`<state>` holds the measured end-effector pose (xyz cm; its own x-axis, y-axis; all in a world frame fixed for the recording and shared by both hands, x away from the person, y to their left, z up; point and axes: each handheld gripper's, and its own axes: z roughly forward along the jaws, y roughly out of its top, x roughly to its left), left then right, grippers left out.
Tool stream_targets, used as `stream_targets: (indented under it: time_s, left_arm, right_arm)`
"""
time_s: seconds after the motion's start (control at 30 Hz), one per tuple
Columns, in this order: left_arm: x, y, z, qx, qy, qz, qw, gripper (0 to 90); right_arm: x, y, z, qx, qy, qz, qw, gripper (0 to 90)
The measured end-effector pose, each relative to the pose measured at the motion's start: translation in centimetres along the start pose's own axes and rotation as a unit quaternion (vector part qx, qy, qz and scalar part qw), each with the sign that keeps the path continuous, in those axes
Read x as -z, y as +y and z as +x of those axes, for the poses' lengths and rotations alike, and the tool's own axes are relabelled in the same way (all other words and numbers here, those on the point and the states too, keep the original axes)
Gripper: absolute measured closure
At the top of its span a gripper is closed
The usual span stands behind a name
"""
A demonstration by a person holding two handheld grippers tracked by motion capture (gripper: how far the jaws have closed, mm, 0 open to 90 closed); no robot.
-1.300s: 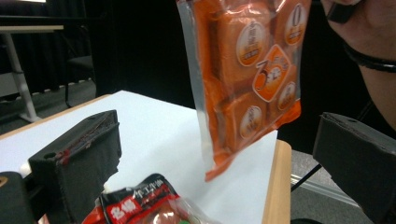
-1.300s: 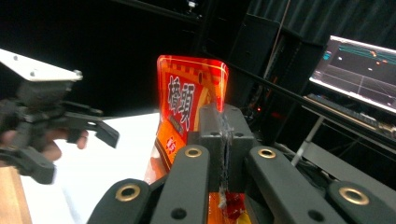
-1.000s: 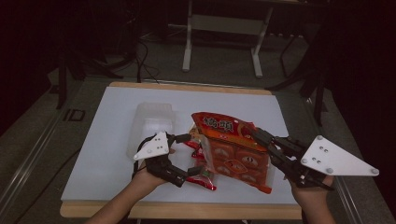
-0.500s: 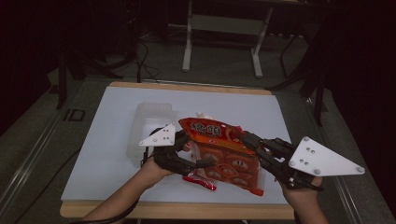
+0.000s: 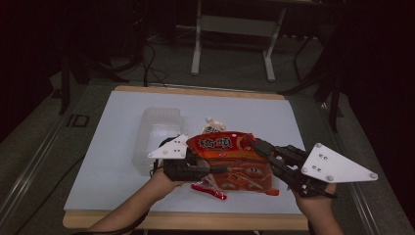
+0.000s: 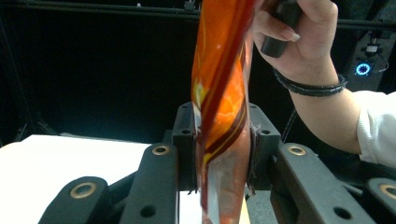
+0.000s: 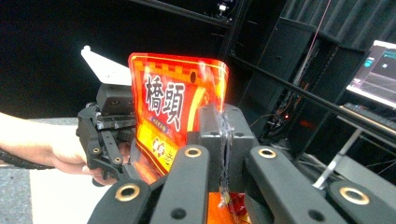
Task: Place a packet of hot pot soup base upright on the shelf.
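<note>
Since a second ago you have lifted the orange snack bag (image 5: pixel 230 159) off its slant, so it now sits higher in the lower middle of the high view, and your left gripper (image 5: pixel 208 169) has just been closing its jaws onto the bag's left edge. In the left gripper view the pads press the bag (image 6: pixel 224 140) from both sides. Your right gripper (image 5: pixel 259 149) is clamped tight on the bag's right edge; in the right gripper view the crinkled seal sits pinched between its jaws.

The bag (image 7: pixel 173 116) is glossy plastic film, orange-red with yellow trim, and bears two large dark characters, 橋頭, on a pale panel. Smaller print below them is too small to read.

A clear plastic tub (image 5: pixel 156 134) stands left of centre on the white table (image 5: pixel 107 156), just behind your left gripper. A small red wrapper (image 5: pixel 209 190) lies below the bag.
</note>
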<state>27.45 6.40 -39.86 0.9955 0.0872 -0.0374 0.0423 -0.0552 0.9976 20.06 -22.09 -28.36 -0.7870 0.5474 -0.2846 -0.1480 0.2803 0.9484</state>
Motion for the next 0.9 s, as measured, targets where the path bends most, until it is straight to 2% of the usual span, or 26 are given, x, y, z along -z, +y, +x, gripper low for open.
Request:
stream_targets:
  time_s: [0.1, 0.33, 0.5, 0.57, 0.7, 0.8, 0.87, 0.9]
  left_arm:
    - [0.1, 0.2, -0.2, 0.0, 0.002, 0.005, 1.0, 71.4]
    - [0.3, 0.6, -0.5, -0.008, 0.021, 0.013, 0.9997, 71.8]
    - [0.4, 1.1, -0.7, -0.006, 0.031, 0.017, 0.9994, 71.9]
    - [0.5, 1.4, -0.9, -0.008, 0.047, 0.021, 0.9986, 71.9]
    - [0.6, 1.7, -1.1, -0.016, 0.061, 0.026, 0.9977, 72.0]
    - [0.6, 2.0, -1.2, -0.013, 0.071, 0.025, 0.9971, 71.9]
    - [0.8, 2.2, -1.1, -0.014, 0.076, 0.023, 0.9967, 72.0]
    - [0.8, 2.2, -1.1, -0.014, 0.076, 0.023, 0.9967, 72.0]
  right_arm:
    - [0.1, -0.1, -0.2, -0.004, 0.002, -0.002, 1.0, 88.6]
    - [0.2, -0.3, -0.4, -0.007, 0.001, -0.002, 1.0, 87.9]
    - [0.2, -0.4, -0.7, -0.011, -0.007, -0.009, 0.9999, 84.7]
    - [0.3, -0.4, -0.8, -0.011, -0.011, -0.01, 0.9998, 82.8]
    - [0.3, -0.4, -1.0, -0.013, -0.017, -0.012, 0.9997, 80.8]
    - [0.5, -0.4, -1.2, -0.018, -0.026, -0.021, 0.9993, 72.0]
    - [0.7, -0.3, -1.5, -0.026, -0.026, -0.024, 0.999, 59.9]
    - [0.7, -0.3, -1.5, -0.026, -0.026, -0.024, 0.999, 59.9]
